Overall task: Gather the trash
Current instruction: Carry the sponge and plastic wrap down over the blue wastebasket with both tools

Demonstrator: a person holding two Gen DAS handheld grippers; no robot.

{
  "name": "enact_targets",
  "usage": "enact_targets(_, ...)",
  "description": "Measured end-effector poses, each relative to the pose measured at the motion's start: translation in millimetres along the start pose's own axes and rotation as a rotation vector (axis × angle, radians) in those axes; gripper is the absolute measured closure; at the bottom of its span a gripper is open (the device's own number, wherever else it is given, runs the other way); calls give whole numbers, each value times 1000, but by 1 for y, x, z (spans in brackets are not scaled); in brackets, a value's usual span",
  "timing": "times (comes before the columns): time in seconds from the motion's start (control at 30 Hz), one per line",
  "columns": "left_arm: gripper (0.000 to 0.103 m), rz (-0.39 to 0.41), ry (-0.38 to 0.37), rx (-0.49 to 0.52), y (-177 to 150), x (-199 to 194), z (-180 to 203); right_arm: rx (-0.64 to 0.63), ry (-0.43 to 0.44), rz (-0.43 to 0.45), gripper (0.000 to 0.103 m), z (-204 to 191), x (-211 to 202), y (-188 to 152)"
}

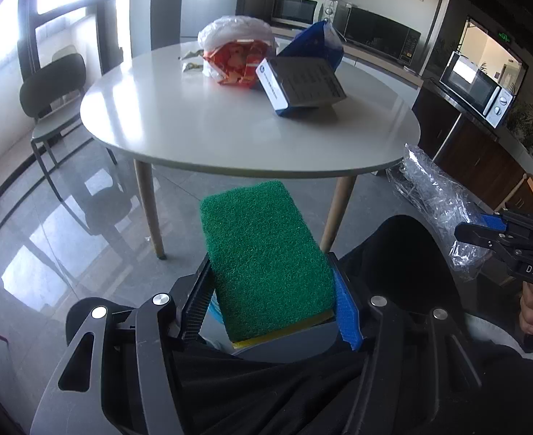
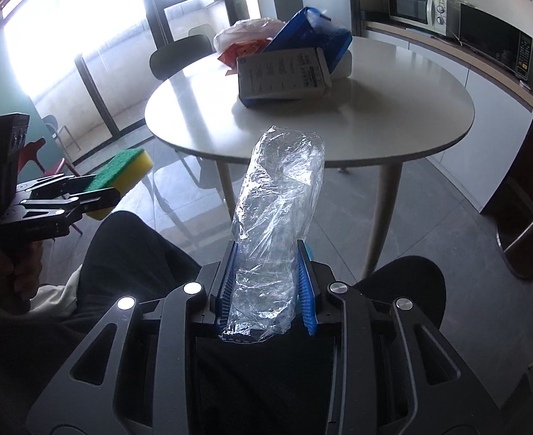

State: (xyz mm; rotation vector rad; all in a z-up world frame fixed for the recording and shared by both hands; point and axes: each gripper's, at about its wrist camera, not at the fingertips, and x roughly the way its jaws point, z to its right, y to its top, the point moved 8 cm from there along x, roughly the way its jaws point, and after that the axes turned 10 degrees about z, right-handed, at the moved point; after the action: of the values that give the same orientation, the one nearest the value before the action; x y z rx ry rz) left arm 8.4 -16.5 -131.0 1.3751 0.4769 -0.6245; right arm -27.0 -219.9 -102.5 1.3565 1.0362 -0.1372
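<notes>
Forward, the left gripper [image 1: 272,301] clamps a sponge [image 1: 266,261]; the right gripper [image 2: 266,290] grips crumpled plastic wrap [image 2: 273,224].

Rough sponge [image 1: 266,257], crinkly clear plastic wrap [image 2: 277,224]

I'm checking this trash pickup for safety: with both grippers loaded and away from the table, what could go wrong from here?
1. The crumpled clear plastic sticks far past the right gripper; being thin and slick, it might slip out.
2. The left gripper clamps only the near end of the sponge, so it could pivot or drop.
3. On the table, the blue-and-white box leans tilted against the bags and may topple if nudged.
</notes>
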Motion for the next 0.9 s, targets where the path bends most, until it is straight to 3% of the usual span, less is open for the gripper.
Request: enact_targets(0.9, 44, -294, 23, -124, -81, 146, -27, 82, 7, -358, 74, 12, 197, -81)
